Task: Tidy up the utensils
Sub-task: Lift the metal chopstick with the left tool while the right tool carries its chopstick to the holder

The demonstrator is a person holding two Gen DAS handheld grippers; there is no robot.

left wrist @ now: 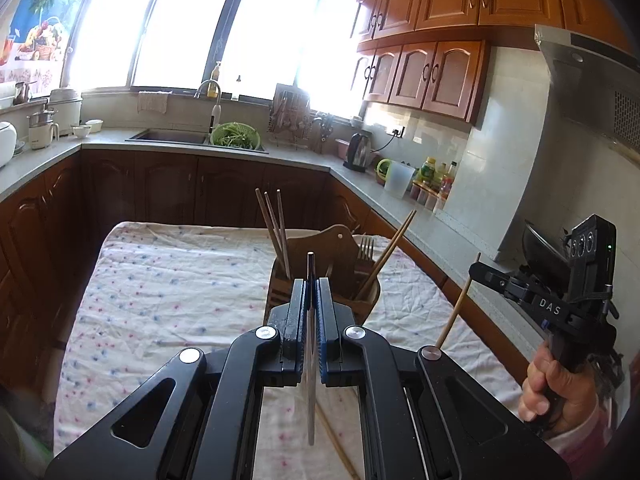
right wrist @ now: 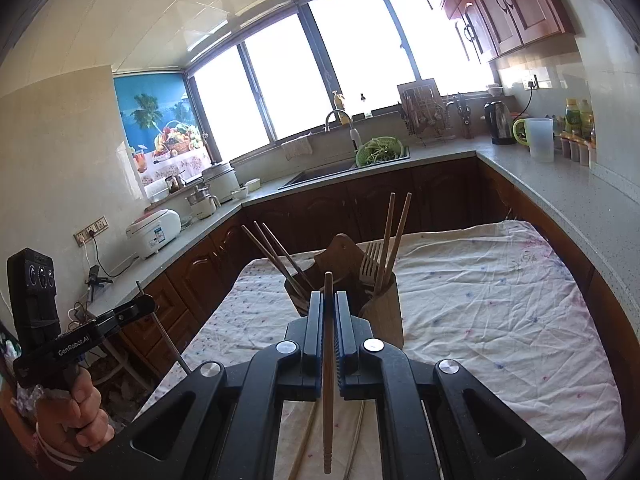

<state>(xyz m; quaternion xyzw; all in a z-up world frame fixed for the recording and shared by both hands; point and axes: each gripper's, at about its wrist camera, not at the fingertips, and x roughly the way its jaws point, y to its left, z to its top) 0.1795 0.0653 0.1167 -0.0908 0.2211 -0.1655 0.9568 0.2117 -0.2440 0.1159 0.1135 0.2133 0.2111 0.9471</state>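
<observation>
A wooden utensil holder stands on the cloth-covered table, with several wooden chopsticks and a fork upright in it. My left gripper is shut on a thin grey chopstick, held upright above the table just short of the holder. My right gripper is shut on a wooden chopstick, also upright and close to the holder. More chopsticks lie on the cloth beneath the grippers.
The table's white floral cloth spreads around the holder. Kitchen counters ring the table, with a sink, a green colander, a kettle, a jug and bottles. A person's hand grips each handle.
</observation>
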